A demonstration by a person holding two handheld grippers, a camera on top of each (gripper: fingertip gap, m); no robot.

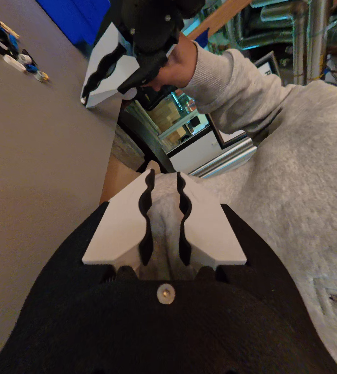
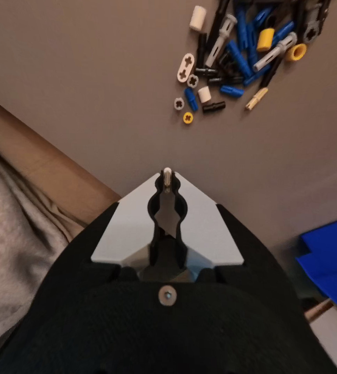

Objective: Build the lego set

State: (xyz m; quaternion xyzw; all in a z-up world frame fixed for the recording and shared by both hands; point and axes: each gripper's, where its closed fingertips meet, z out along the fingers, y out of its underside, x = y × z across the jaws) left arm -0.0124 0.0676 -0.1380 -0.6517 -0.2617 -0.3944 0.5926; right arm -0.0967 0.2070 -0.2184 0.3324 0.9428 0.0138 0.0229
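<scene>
Right wrist view has the right gripper (image 2: 167, 176) clenched on a small white piece (image 2: 167, 174) at its tips, above the grey worktop (image 2: 82, 81); the lego pile (image 2: 242, 54) lies well beyond that piece, to the right; left gripper (image 1: 165, 178) stands released, gap showing only grey sleeve (image 1: 285, 162).
</scene>
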